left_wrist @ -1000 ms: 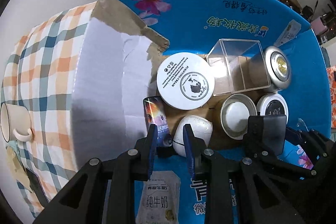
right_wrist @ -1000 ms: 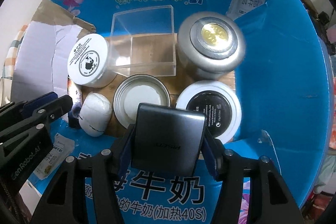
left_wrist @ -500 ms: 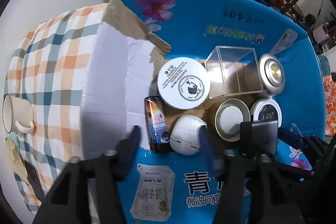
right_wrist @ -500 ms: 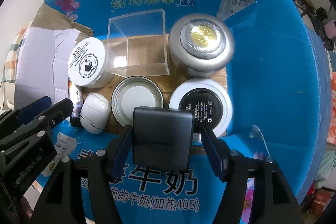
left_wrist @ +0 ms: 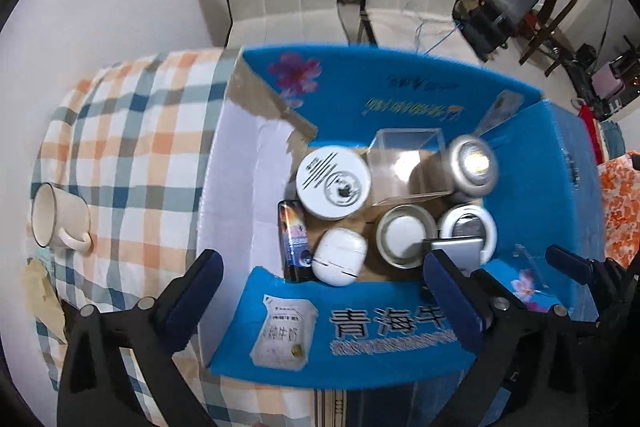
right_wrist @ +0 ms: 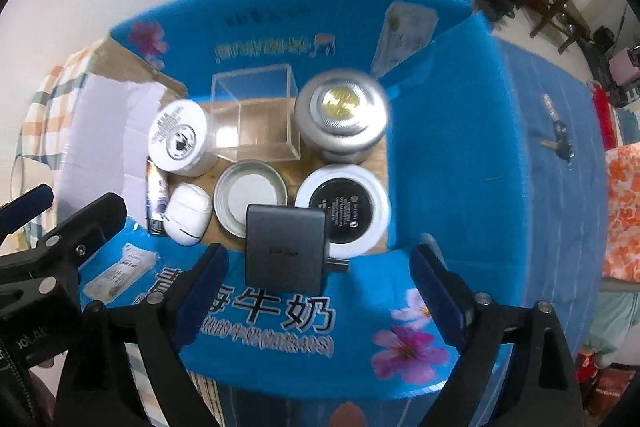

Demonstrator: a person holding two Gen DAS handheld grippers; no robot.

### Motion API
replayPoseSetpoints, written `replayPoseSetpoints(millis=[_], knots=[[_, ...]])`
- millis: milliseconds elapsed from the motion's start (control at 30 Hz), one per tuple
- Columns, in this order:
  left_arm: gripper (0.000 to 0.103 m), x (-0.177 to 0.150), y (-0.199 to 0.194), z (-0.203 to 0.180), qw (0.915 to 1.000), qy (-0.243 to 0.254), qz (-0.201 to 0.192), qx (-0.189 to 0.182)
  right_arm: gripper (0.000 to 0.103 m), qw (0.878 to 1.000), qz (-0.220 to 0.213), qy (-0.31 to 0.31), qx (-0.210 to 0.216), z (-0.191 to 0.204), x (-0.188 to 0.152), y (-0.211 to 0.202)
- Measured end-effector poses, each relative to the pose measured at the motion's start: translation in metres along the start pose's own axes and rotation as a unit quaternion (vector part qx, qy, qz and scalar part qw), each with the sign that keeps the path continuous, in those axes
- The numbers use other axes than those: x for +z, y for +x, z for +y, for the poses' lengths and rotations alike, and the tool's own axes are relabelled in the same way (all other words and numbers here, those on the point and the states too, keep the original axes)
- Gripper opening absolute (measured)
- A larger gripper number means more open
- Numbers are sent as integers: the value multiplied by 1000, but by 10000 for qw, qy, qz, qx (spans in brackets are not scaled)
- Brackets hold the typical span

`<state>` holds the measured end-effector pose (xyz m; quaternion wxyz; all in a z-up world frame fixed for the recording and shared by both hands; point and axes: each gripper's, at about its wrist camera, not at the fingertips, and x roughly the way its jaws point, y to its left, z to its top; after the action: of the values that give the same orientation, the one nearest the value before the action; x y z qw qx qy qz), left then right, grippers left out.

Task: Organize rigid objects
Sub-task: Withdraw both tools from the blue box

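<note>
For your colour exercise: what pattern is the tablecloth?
Orange, blue and white checks on the tablecloth, clearest in the left wrist view.

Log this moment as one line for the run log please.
left gripper: opening, empty | right gripper: opening, clear of grey charger | charger: released in blue box | white earbud case: in box

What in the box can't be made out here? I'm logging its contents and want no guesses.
- Grey charger: left wrist view, mostly behind a finger.
- White jar label: blurred in both views.
- Black-lidded jar: near edge hidden by the charger.
- Dark tube: print too small.
</note>
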<state>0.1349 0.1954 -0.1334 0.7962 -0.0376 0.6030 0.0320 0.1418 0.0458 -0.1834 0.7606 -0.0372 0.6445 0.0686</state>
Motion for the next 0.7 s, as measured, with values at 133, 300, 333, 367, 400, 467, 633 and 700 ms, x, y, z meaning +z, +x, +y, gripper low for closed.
replayPoseSetpoints(millis=[133, 300, 333, 367, 400, 467, 633, 700], knots=[[103, -2, -38, -8, 9995, 62, -311, 9, 95, 9994, -330, -43, 55, -5, -4, -40], [103, -13, -95, -13, 9972, 23, -742, 5, 95, 9968, -765, -58, 216, -16, -22, -104], [103, -14, -101, -12, 9968, 20, -803, -3, 95, 9962, -826, -58, 259, -17, -26, -113], [103, -16, -110, -12, 9961, 14, -882, 21, 95, 9954, -906, -70, 289, -19, -30, -127], [103, -18, -122, -13, 9953, 0, -963, 76, 95, 9948, -966, -80, 297, -20, -33, -137], [103, -23, -135, -13, 9942, -16, -1071, 71, 95, 9933, -1103, -89, 327, -23, -39, -155], [103, -33, -154, -16, 9931, -64, -1154, 182, 95, 9912, -1217, -116, 512, -23, -52, -187], [103, -34, -157, -16, 9931, -75, -1150, 225, 95, 9907, -1209, -145, 602, -25, -55, -191]])
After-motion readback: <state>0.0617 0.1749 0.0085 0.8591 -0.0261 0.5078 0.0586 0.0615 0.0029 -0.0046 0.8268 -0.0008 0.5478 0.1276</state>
